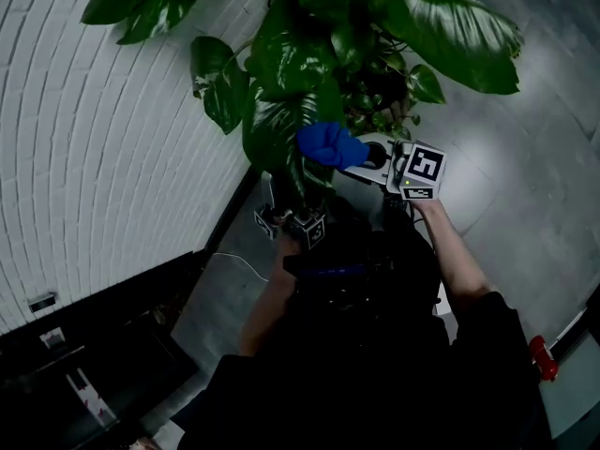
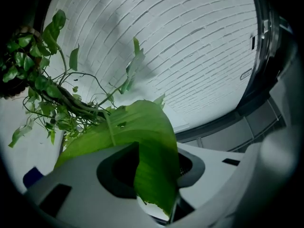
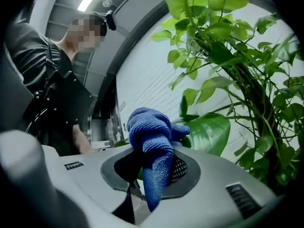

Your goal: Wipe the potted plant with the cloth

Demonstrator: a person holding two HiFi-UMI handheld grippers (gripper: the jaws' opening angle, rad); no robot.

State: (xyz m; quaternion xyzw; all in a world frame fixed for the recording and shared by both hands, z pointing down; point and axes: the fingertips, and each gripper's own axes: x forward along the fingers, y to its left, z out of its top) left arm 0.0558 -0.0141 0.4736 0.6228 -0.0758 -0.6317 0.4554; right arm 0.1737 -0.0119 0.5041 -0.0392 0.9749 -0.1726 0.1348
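Your left gripper [image 2: 159, 175] is clamped shut on a big green leaf [image 2: 142, 132] of the potted plant [image 1: 375, 26], and the leaf tip pokes down through the jaws. Your right gripper [image 3: 152, 175] is pinched on the blue cloth [image 3: 153, 132], which is bunched above the jaws. In the head view the cloth sits right against that held leaf; you can't tell if they touch. A white brick wall [image 1: 94, 157] is behind the plant.

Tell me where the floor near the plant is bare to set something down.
Bare: grey floor right of the plant, past the right gripper. Narrow: the strip along the brick wall, with a white cable. Crowded: among the leaves.
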